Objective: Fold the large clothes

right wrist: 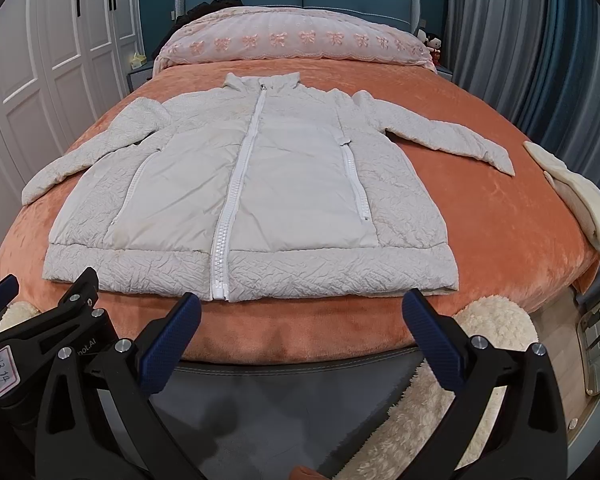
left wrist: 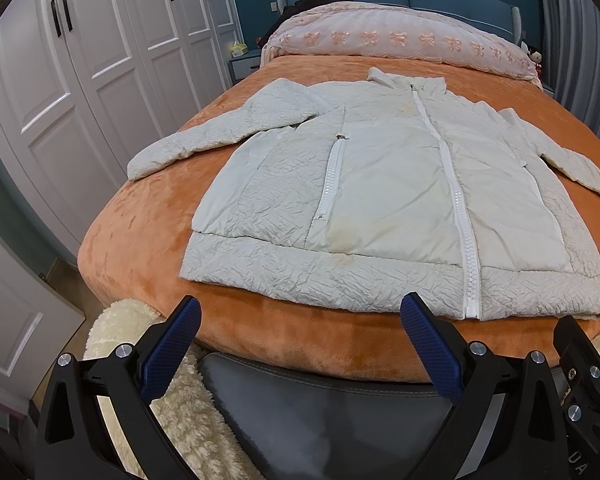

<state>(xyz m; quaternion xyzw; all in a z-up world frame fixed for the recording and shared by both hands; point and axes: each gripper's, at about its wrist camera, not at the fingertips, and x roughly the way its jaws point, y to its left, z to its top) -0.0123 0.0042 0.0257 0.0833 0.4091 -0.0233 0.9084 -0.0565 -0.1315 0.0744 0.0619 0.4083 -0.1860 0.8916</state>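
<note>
A white quilted jacket [right wrist: 252,196] is lying flat and face up in the middle of the bed [right wrist: 480,216], zipped shut, its hem near the foot edge, its collar pointing toward the headboard, and both sleeves spreading toward the side edges. The left tongs [left wrist: 300,324] are hovering open just off the foot edge, holding nothing. The right tongs [right wrist: 302,320] are likewise gaping empty beside them. A folded cream garment [right wrist: 576,196] is resting near the bed's right edge. A pink quilt [right wrist: 300,44] is lying across the head end.
</note>
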